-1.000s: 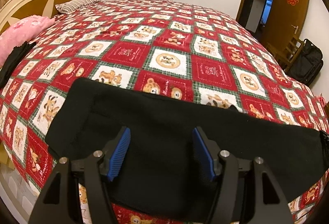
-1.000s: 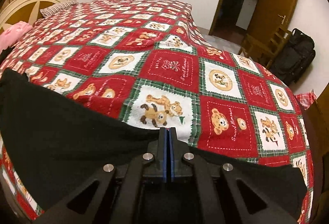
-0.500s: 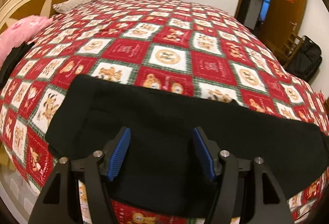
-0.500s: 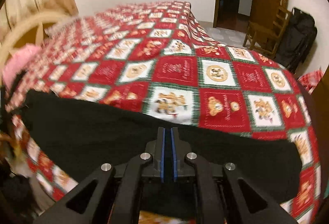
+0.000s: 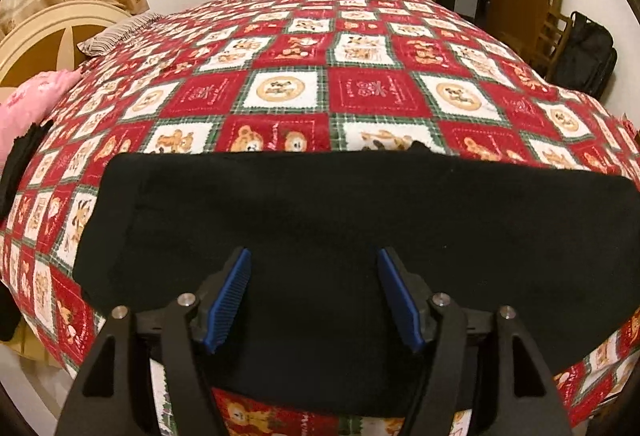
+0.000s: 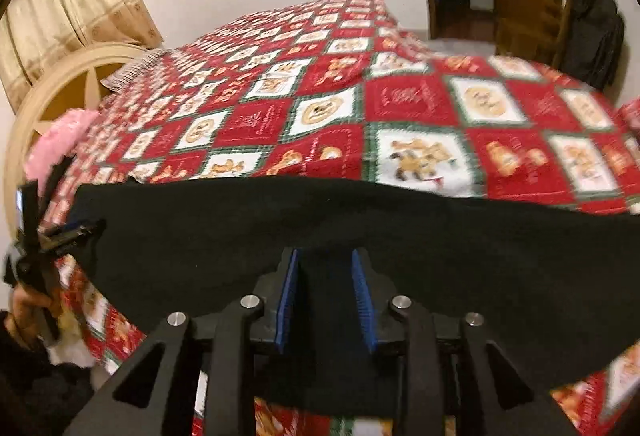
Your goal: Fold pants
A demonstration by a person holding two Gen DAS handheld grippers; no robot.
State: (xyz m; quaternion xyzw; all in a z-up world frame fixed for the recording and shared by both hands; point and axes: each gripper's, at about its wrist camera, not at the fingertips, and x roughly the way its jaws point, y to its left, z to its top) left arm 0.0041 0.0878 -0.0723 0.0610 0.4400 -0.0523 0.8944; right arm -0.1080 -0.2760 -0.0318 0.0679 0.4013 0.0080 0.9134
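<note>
Black pants [image 5: 360,236] spread as one wide dark band across the near edge of the patchwork bedspread [image 5: 360,91], filling the left-wrist view from 9 to 3 o'clock, lower edge close to the mattress rim at 6 o'clock. Left gripper [image 5: 314,292] spread wide over the cloth, blue pads well apart, nothing caught between them. Right gripper [image 6: 326,296] parted by a narrow gap, dark cloth showing between the pads; impossible to tell from the blurred right-wrist view whether any fabric is truly pinched, though probably not. Pink pillow [image 5: 28,107] off at 9 o'clock, black bag [image 5: 584,63] near the door at 2 o'clock, both well apart from the work. Likely risks from here: closing on only the top layer and dragging it off the layer beneath, leaving a skewed fold; pinching the bedspread along with the pants; pulling toward 6 o'clock and sliding the whole garment off the bed, given how near the edge it lies.
</note>
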